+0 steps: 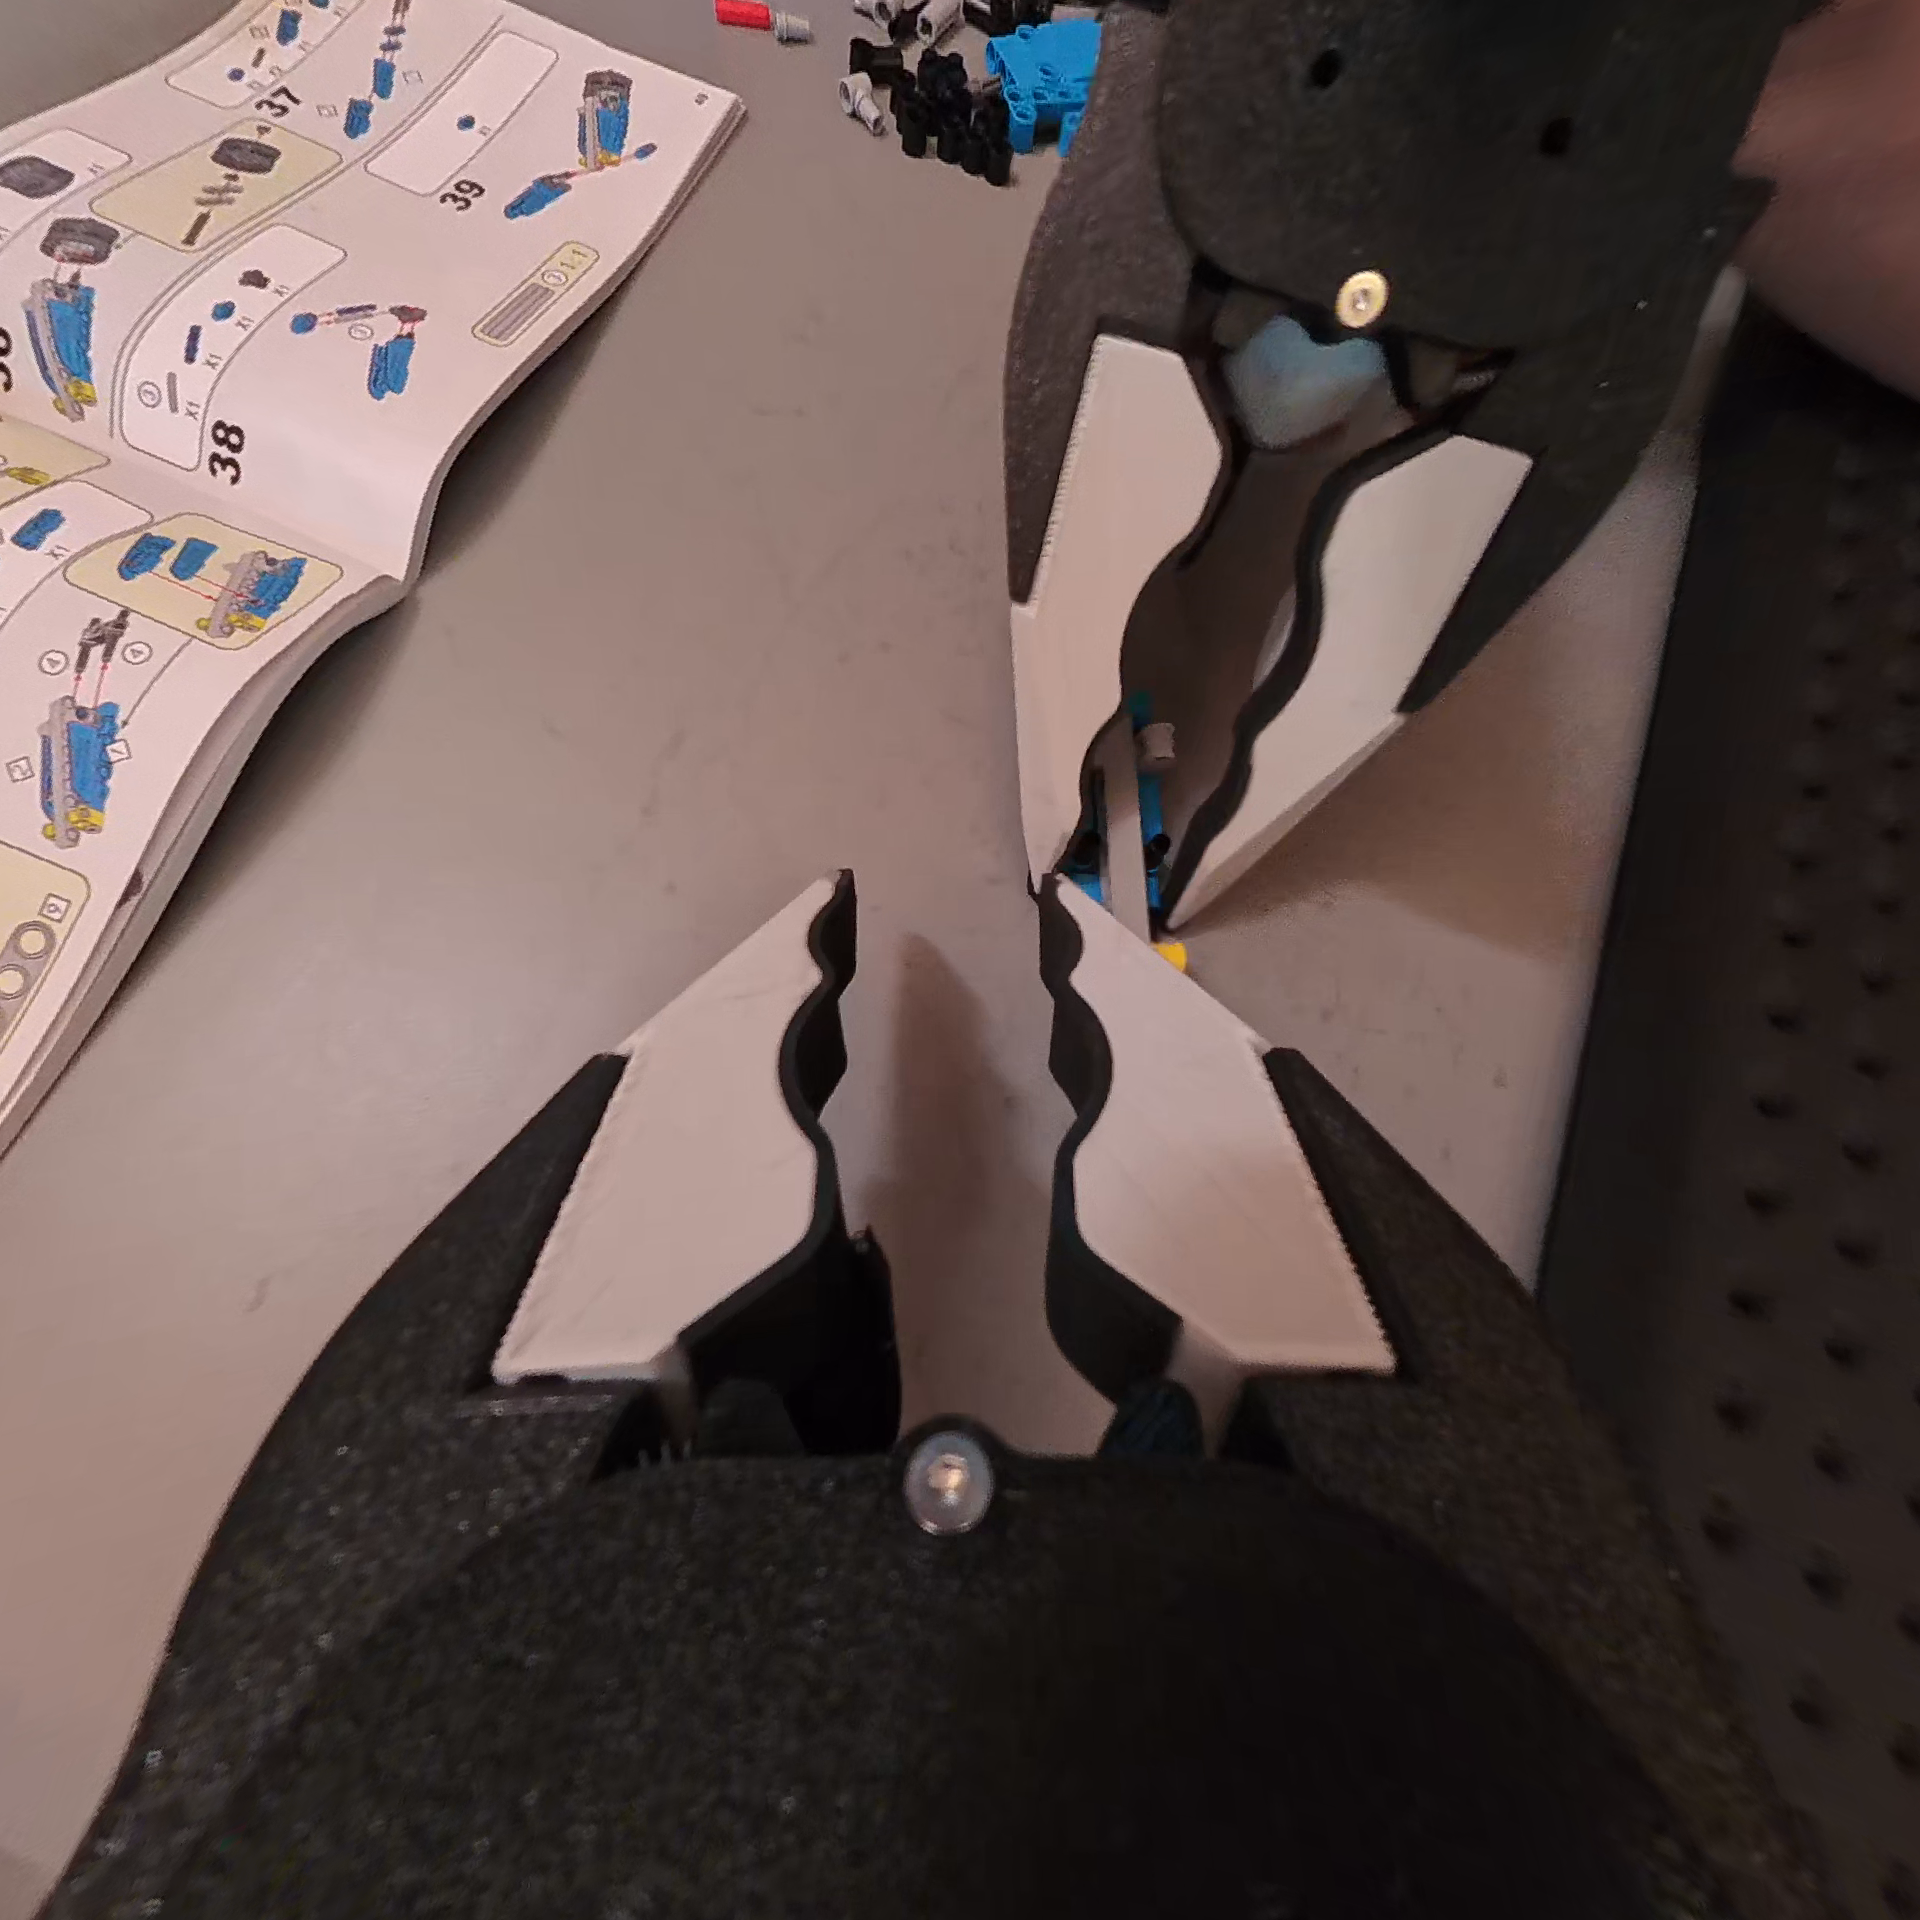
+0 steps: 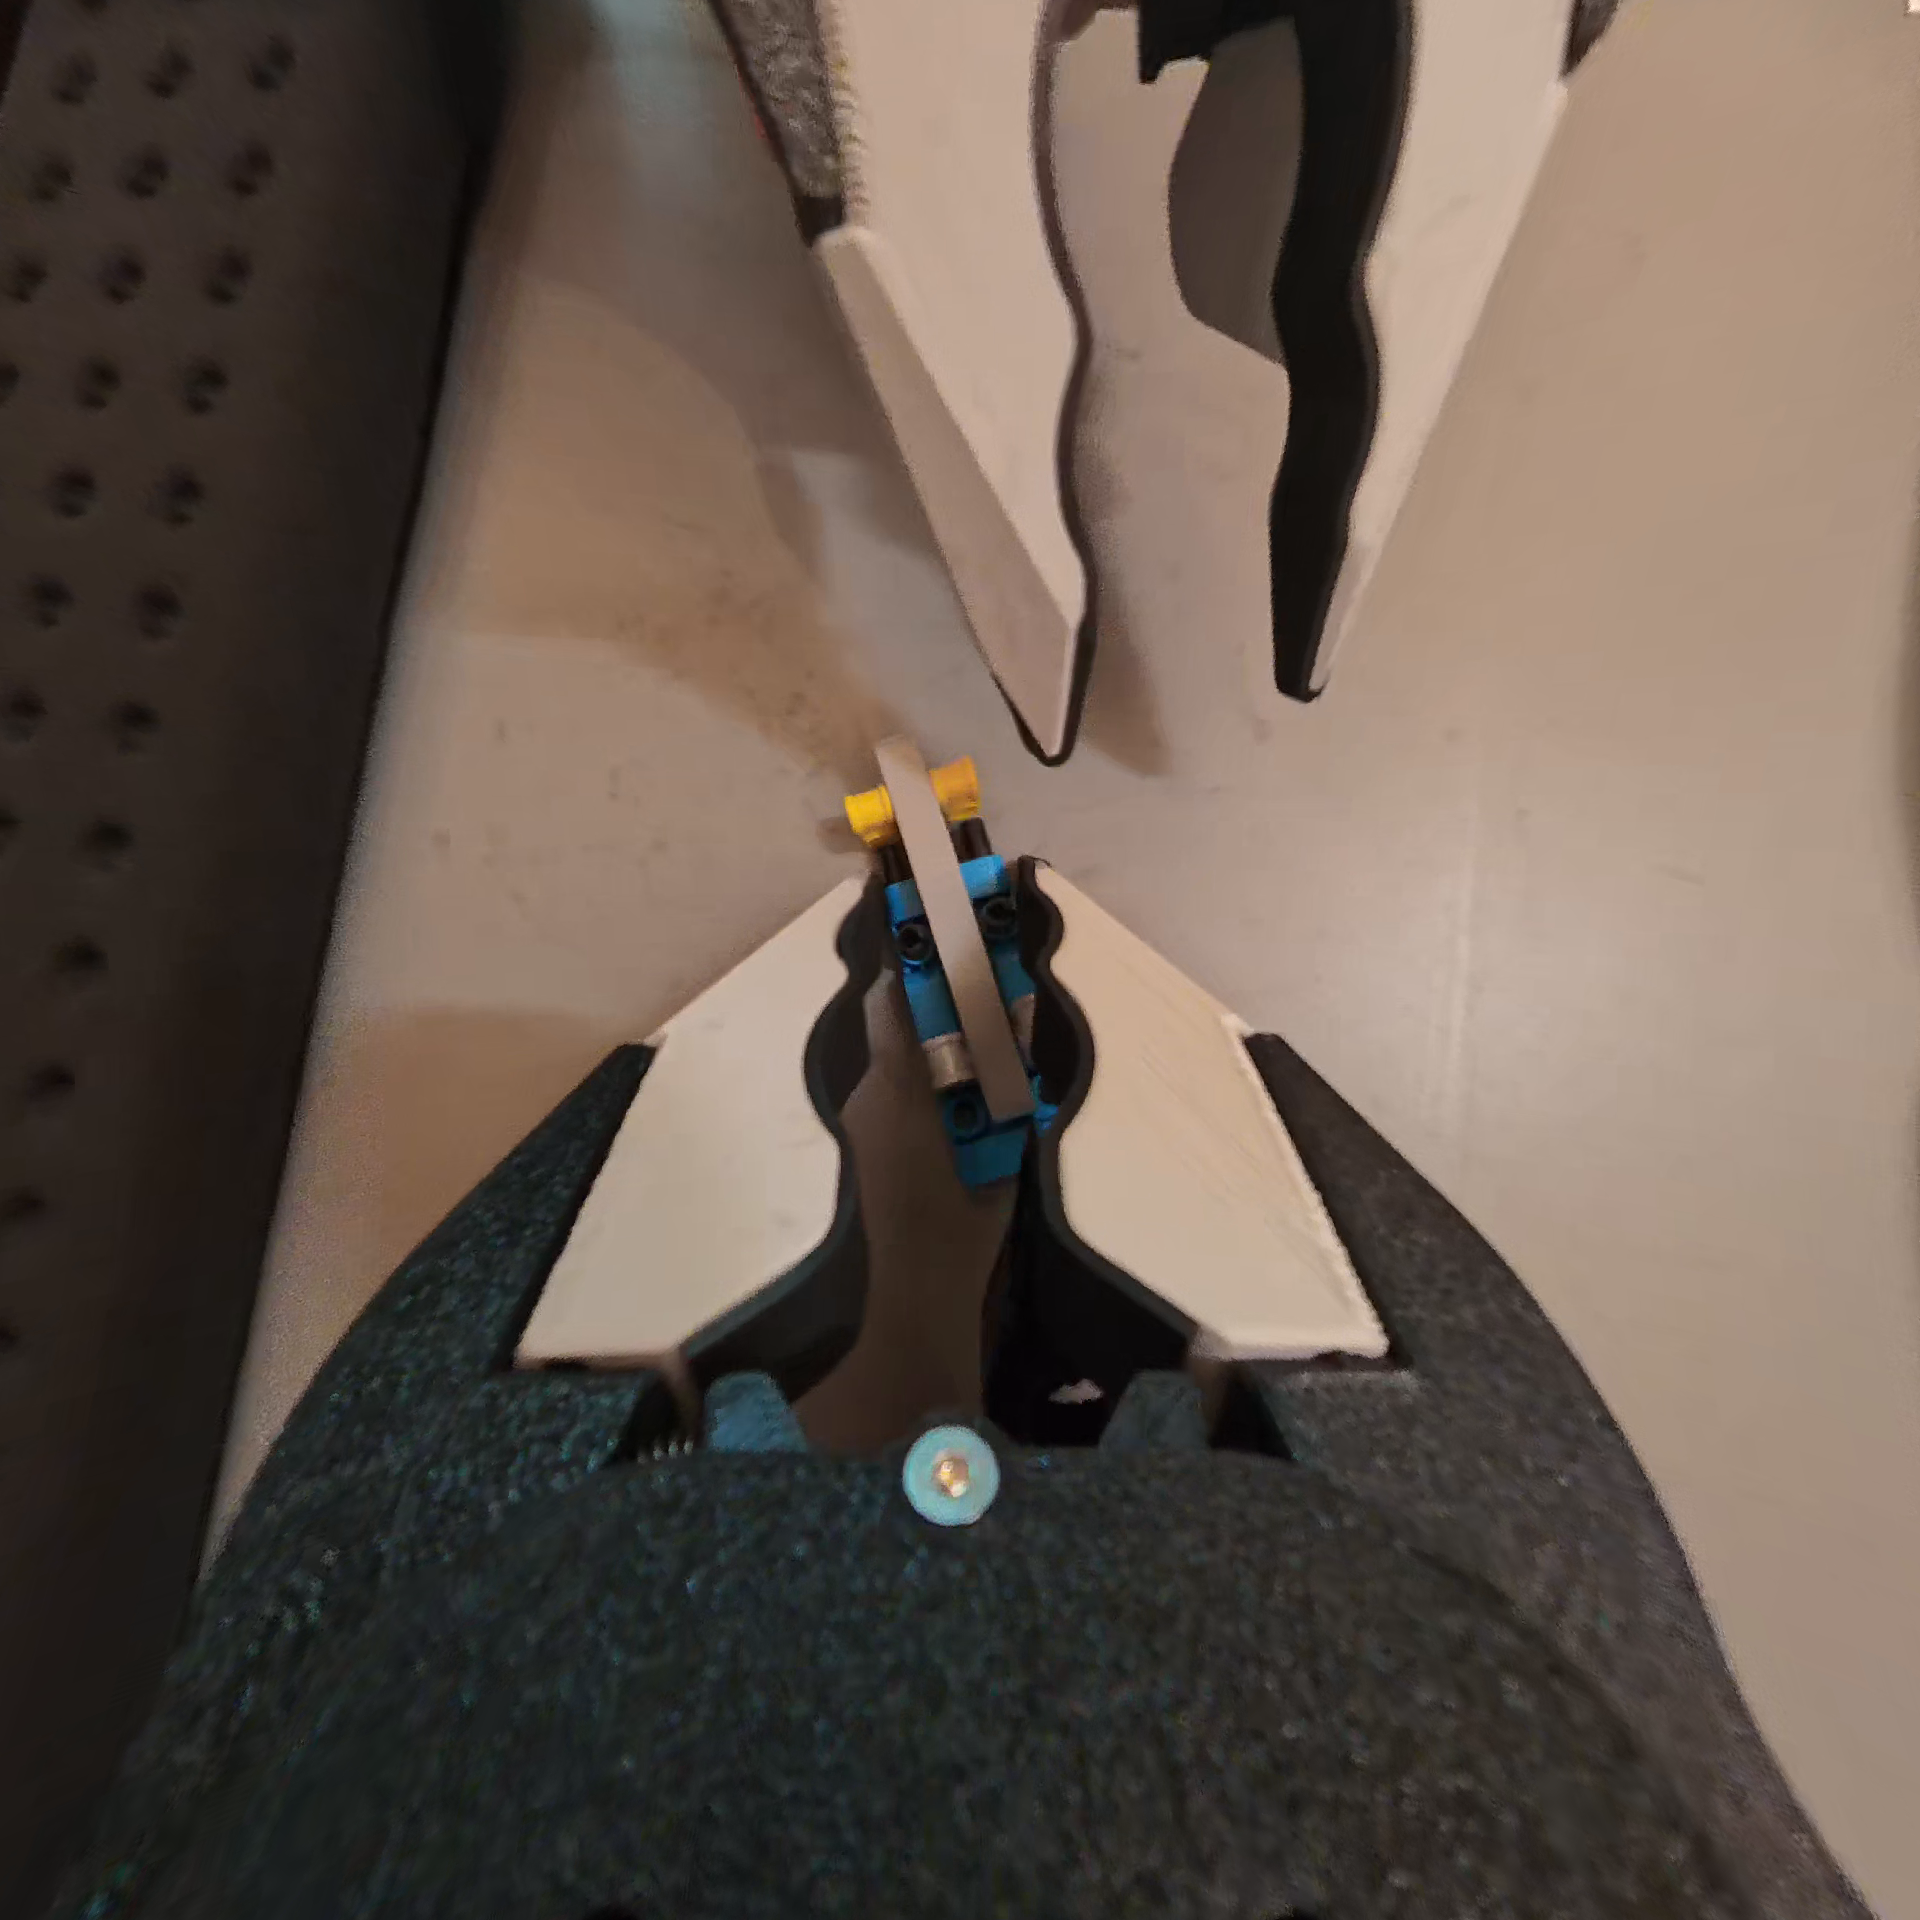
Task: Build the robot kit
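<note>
two tongs meet over a small brick assembly

the right gripper [image 2: 940,883], nearest the lens, pinches a small blue brick assembly [image 2: 961,1023] narrowly between its fingers, low over the grey table [image 2: 1558,935], seemingly to steady it. its 2 yellow caps [image 2: 871,810] poke past the tips. the left gripper [image 1: 945,894] faces it, slightly parted and empty, tips just beside the caps. 1 open instruction booklet [image 1: 260,364] and 1 heap of loose parts [image 1: 966,94] lie farther off; 1 perforated dark mat [image 2: 156,623] borders the table.

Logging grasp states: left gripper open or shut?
Open. The left gripper shows bare table between its fingertips, nothing held; the right gripper clamps the blue assembly.
</note>
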`<state>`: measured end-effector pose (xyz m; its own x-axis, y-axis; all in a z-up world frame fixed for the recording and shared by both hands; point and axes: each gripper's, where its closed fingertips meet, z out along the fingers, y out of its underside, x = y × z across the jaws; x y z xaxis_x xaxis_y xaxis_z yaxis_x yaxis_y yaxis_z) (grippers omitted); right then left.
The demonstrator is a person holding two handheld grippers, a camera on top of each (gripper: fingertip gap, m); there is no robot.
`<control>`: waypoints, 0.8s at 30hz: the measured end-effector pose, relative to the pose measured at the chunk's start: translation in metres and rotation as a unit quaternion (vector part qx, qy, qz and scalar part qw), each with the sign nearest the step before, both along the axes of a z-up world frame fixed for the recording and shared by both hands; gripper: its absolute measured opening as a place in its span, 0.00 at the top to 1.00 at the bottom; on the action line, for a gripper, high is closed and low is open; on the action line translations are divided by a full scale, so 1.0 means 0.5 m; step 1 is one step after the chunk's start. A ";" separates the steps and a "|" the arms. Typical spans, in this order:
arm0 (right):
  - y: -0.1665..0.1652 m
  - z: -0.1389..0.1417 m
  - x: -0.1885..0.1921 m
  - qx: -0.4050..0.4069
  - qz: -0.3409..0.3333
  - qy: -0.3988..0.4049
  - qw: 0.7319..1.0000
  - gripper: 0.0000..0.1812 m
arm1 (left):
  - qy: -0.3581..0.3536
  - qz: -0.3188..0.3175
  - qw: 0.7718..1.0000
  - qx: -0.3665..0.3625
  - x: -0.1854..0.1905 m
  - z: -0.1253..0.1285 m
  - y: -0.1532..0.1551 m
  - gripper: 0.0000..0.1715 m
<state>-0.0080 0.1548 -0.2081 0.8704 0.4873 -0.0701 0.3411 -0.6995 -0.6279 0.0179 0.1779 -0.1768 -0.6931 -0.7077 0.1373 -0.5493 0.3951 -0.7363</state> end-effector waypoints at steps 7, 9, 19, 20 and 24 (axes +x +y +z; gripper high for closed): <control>0.008 0.018 0.025 0.015 -0.041 0.079 0.996 0.87 | -0.013 0.010 0.999 -0.034 0.005 0.027 0.003 0.80; 0.012 0.070 0.036 0.061 -0.060 0.149 0.985 0.87 | -0.025 0.024 0.998 -0.059 0.014 0.046 0.007 0.80; 0.006 0.256 0.083 0.218 -0.117 0.382 0.890 0.88 | -0.107 0.073 0.934 -0.334 0.043 0.233 0.028 0.68; 0.007 0.275 0.086 0.234 -0.119 0.403 0.877 0.88 | -0.098 0.058 0.937 -0.329 0.038 0.226 0.010 0.65; 0.008 0.333 0.095 0.287 -0.122 0.474 0.824 0.88 | -0.109 0.022 0.949 -0.294 0.036 0.212 -0.064 0.63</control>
